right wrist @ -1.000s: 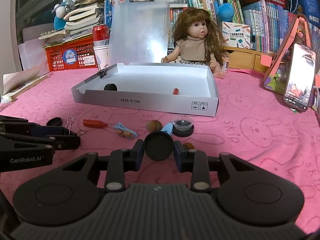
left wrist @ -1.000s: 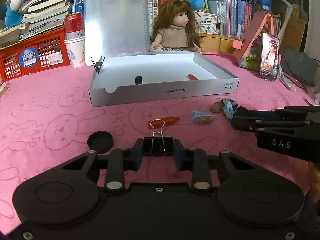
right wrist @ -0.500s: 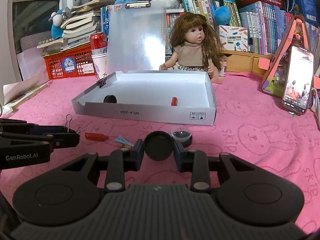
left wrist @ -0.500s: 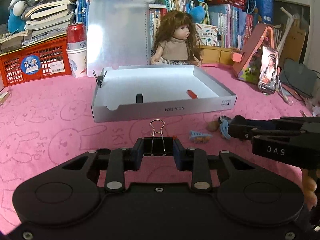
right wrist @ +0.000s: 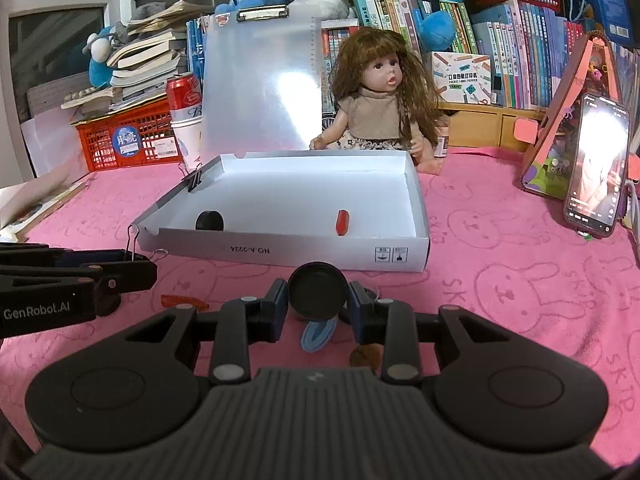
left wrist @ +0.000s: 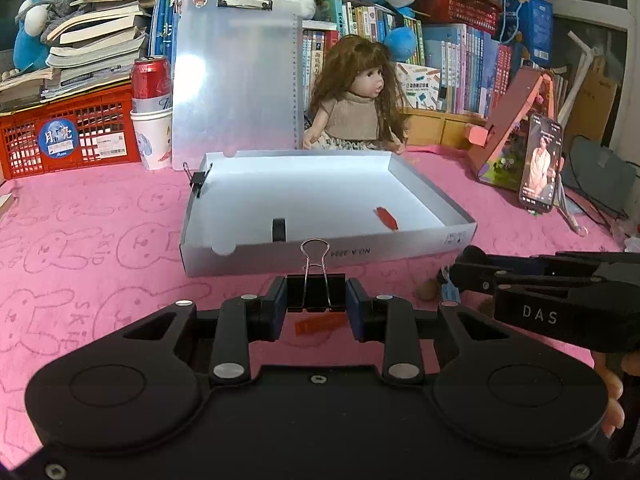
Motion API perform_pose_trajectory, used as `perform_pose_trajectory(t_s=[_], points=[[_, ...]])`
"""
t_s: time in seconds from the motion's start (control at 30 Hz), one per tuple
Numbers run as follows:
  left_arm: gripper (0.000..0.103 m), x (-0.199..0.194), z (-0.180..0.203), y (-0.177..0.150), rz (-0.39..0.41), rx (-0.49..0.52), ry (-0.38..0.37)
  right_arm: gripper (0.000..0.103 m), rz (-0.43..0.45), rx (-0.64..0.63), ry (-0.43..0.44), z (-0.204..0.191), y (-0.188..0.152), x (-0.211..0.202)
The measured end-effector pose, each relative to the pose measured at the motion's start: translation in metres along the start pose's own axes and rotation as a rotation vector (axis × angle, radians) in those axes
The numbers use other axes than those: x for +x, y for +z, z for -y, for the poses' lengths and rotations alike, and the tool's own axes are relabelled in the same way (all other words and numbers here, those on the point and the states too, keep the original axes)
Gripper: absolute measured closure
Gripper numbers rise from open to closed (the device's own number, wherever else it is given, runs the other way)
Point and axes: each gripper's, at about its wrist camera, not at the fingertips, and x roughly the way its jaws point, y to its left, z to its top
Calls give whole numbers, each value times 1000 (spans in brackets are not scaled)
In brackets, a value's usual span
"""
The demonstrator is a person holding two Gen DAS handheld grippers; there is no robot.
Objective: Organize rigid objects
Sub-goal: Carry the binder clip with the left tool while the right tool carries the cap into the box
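My left gripper (left wrist: 316, 300) is shut on a black binder clip (left wrist: 316, 291), held above the pink cloth just before the white box's front wall (left wrist: 400, 252). My right gripper (right wrist: 318, 300) is shut on a round black lid (right wrist: 318, 291), also just before the box (right wrist: 320, 254). Inside the box lie a black lid (right wrist: 209, 221) and a small red piece (right wrist: 342, 221). Another binder clip (left wrist: 197, 180) is clamped on the box's left wall. On the cloth lie a red clip (left wrist: 320, 325), a blue clip (right wrist: 318, 333) and a brown nut (right wrist: 364, 357).
A doll (left wrist: 360, 108), a clear clipboard (left wrist: 236, 76), a red can on paper cups (left wrist: 150, 112) and a red crate (left wrist: 72, 136) stand behind the box. A phone (right wrist: 596, 164) leans on a stand at the right. Books fill the shelves behind.
Both grippers have risen and moved forward toward the box with their objects held. The loose pieces on the cloth now lie under and behind the fingers.
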Motion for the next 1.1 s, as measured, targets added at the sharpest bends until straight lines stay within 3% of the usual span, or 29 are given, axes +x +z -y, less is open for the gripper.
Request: perform_pose_trajectory(t_s=[0.57,1.1], points=[[73,42,-18,45,-34,-73,-14,66,-80,93,11,21,44,39],[73,121,-36,97,-132,-146,-8,66,-180,147,16,35,103,115]])
